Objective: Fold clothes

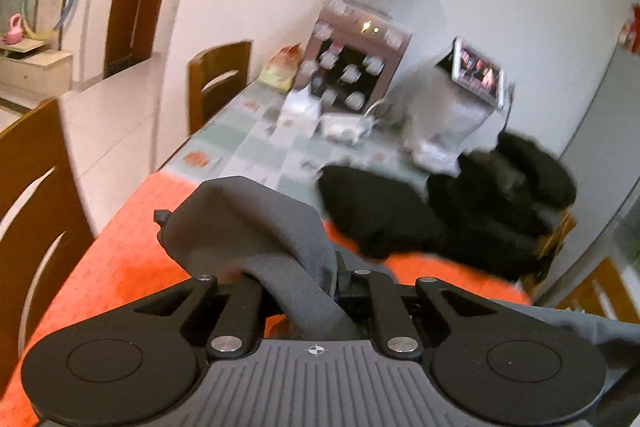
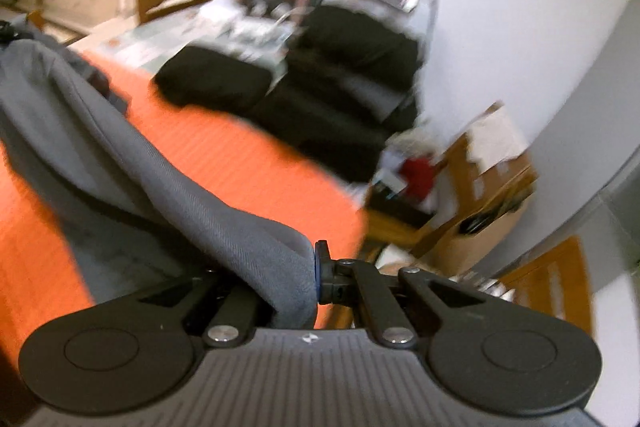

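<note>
A grey garment is held up over the orange cloth on the table. My left gripper is shut on one bunched edge of it; the cloth drapes over the fingers and hides most of them. My right gripper is shut on another edge of the same grey garment, which stretches away to the left above the orange cloth. A folded black garment lies at the far edge of the orange cloth, also in the right wrist view.
A pile of dark clothes sits right of the folded black one. A water dispenser, a tablet and small items stand at the table's far end. Wooden chairs line the left side; a cardboard box stands right.
</note>
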`<state>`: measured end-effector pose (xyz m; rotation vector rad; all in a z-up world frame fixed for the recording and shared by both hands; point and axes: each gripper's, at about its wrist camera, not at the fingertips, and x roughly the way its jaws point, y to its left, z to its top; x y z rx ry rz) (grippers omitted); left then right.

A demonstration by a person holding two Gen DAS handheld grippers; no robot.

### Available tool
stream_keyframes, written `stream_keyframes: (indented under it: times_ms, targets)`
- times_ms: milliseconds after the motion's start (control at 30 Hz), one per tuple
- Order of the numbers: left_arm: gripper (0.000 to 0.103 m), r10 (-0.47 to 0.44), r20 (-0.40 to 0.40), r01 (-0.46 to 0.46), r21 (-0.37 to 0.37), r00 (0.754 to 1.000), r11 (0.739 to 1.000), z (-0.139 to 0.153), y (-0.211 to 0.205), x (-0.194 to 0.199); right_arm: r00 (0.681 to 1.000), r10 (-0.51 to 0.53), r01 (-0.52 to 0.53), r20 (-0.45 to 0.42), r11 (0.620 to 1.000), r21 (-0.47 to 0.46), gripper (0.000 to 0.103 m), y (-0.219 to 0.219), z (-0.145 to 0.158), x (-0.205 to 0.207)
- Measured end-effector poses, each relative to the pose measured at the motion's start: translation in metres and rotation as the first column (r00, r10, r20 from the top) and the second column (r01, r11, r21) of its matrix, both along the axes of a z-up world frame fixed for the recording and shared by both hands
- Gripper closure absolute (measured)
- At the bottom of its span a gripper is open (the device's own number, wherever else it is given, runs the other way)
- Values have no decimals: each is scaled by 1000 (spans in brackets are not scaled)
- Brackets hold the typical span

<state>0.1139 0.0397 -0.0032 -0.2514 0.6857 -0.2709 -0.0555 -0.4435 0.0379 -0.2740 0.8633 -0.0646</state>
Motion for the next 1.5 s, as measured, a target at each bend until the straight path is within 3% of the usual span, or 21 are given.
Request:
stream_keyframes:
  times_ms: [167, 267, 400, 467, 533, 700, 867, 967, 1000, 1133, 1233, 1267, 1333, 1500]
  targets:
    - [85, 56, -124, -50, 46, 991, 998, -42, 31, -36, 985, 63, -47, -161, 993, 105, 100, 27, -55, -21]
    - [81, 63, -190, -62, 12, 980, 998, -62, 50, -55, 965, 85, -42, -248, 984, 174, 100, 43, -84, -29]
    - [68, 29, -226, -39, -41, 974, 998, -69, 65, -74, 920, 152, -62, -362, 966, 250, 97, 60, -116, -38]
    - [55, 20, -218, -33, -57, 976, 998, -63, 67, -78, 899, 215, -119, -381, 958, 261, 88, 68, -124, -43]
    - [40, 14, -202, -31, -83, 979, 996, -55, 71, -82, 897, 246, -148, -366, 950, 275, 83, 70, -120, -44]
    - [23, 24, -174, -51, -150, 984, 987, -36, 76, -76, 918, 281, -174, -279, 920, 352, 69, 58, -85, -38]
    - [22, 27, -138, -48, -148, 990, 988, -20, 63, -66, 917, 364, -271, -166, 871, 409, 65, 49, -49, -29]
    - [22, 53, -38, -58, -158, 998, 986, 3, 63, -66, 919, 369, -290, -143, 874, 390, 65, 43, -31, -27]
    - [17, 59, -11, -60, -171, 998, 983, 10, 64, -65, 917, 373, -294, -140, 871, 395, 65, 40, -26, -27]
    - [13, 55, 2, -54, -192, 998, 980, 23, 58, -42, 915, 385, -304, -124, 857, 416, 65, 26, -6, -28]
    - [13, 24, -40, -30, -161, 999, 986, 14, 39, -19, 917, 387, -310, -97, 845, 437, 63, 13, 3, -24]
    - [13, 9, -51, -17, -145, 999, 989, 8, 32, -12, 920, 382, -312, -85, 846, 432, 57, 10, 2, -21]
    - [12, -16, -95, 7, -93, 995, 996, -8, 13, 1, 934, 352, -294, -67, 859, 420, 48, 5, -4, -12]
    - [12, -14, -188, 10, -24, 982, 1000, -48, -22, 25, 969, 232, -187, -85, 914, 361, 45, -6, -46, 17]
